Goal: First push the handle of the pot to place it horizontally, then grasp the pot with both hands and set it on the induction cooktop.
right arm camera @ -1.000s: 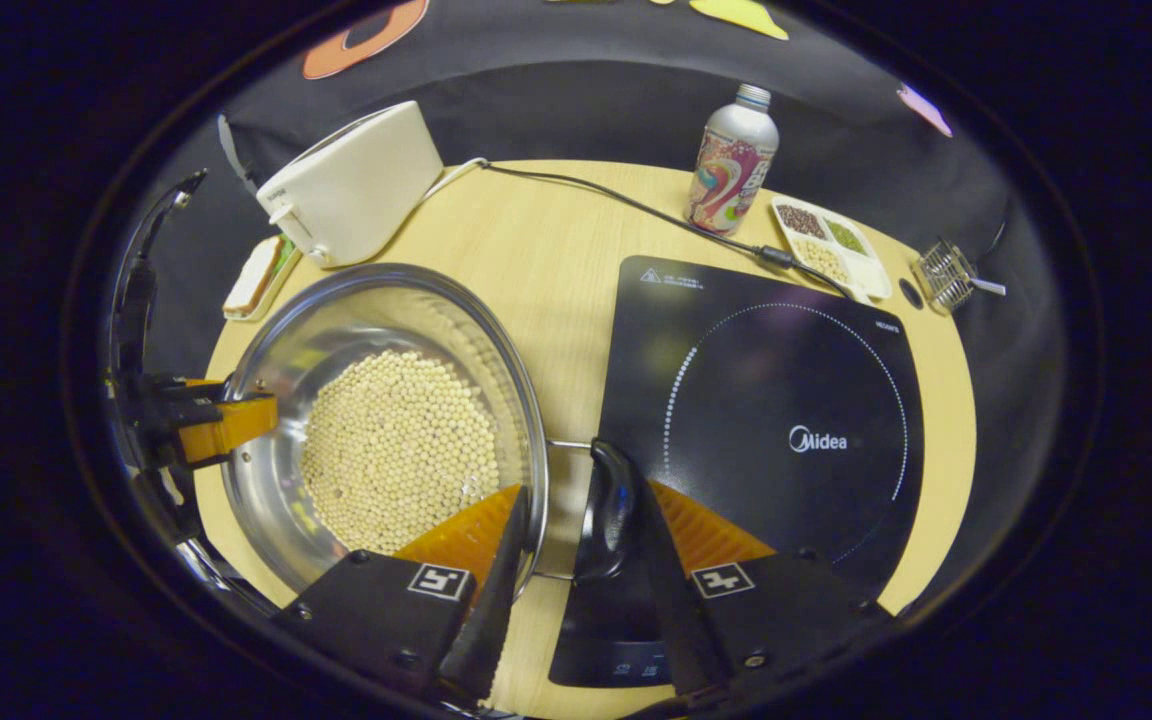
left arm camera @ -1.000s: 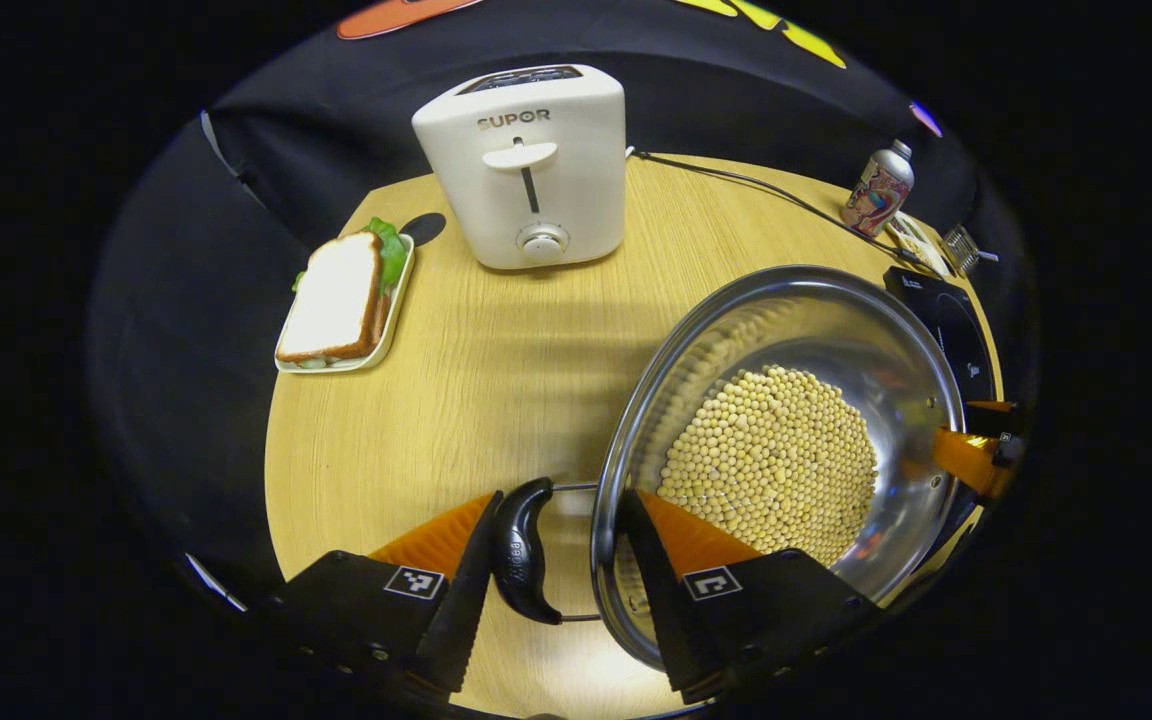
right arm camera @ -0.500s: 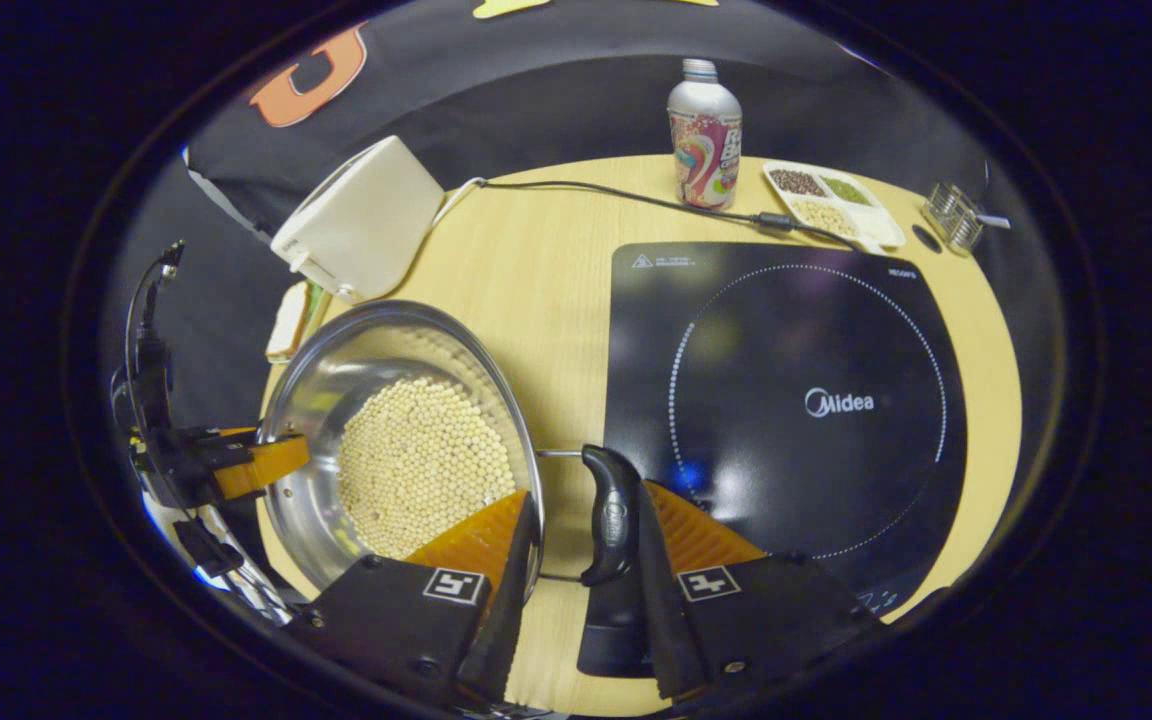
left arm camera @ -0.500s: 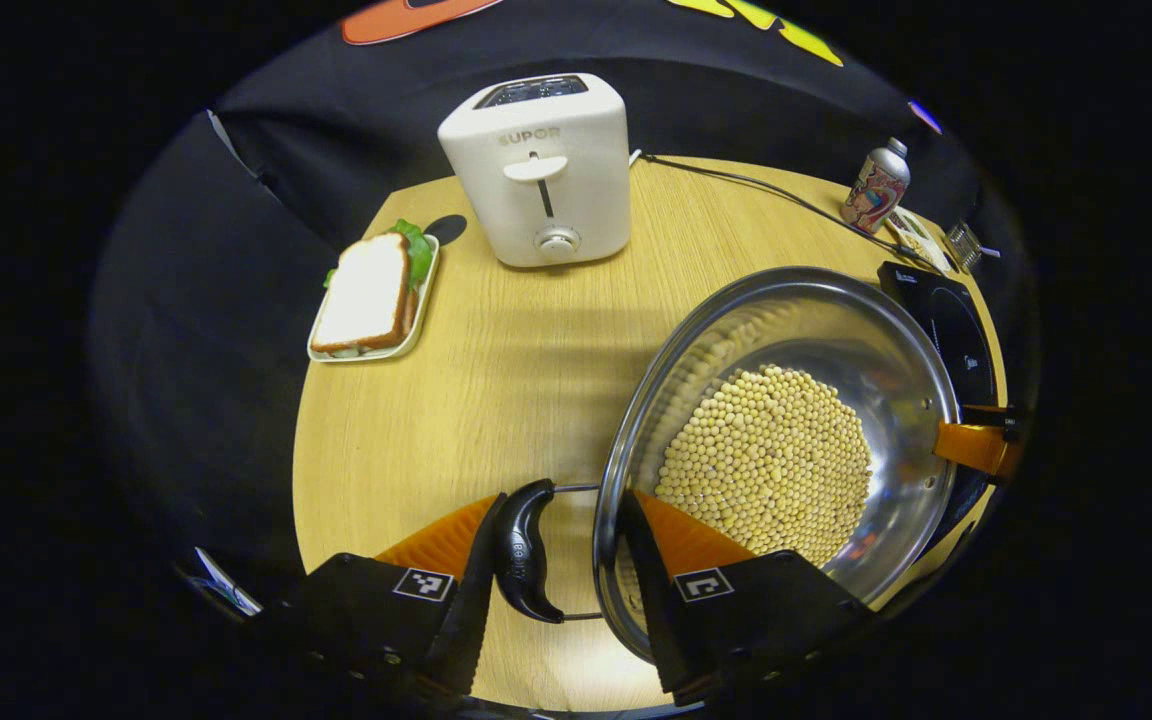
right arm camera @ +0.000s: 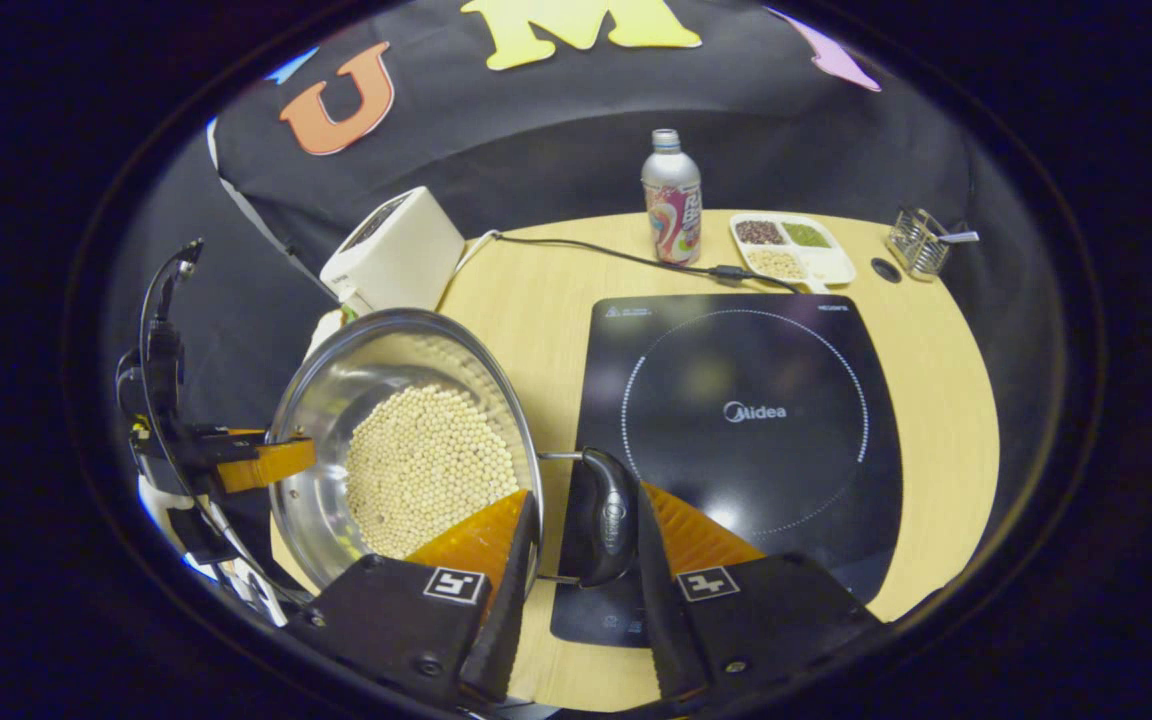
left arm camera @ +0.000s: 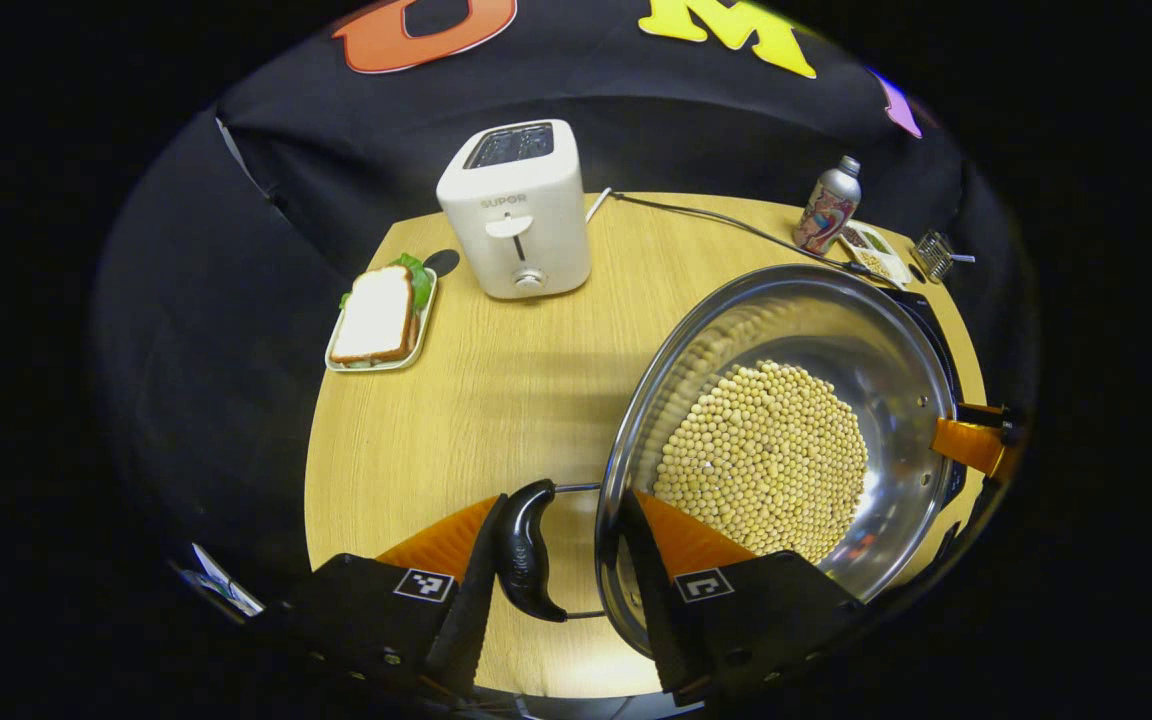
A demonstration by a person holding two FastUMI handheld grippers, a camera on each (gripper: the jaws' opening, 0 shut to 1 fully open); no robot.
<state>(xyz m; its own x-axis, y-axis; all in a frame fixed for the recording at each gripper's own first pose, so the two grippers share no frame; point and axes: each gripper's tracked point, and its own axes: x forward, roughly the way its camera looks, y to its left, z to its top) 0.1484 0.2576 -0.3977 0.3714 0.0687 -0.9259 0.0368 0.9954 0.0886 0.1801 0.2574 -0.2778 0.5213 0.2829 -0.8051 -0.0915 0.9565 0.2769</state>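
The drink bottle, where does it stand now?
In the right gripper view the drink bottle stands upright at the table's far edge, left of the compartment tray, behind the induction cooktop.

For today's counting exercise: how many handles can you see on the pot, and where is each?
2. One handle sits between the left gripper fingers; the other handle sits between the right gripper fingers, on opposite sides of the pot.

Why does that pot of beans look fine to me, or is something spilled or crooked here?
Nothing stands out. The pot sits level between the left gripper and the right gripper, each straddling a handle and the rim, and the beans lie inside it. None show on the table or induction cooktop.
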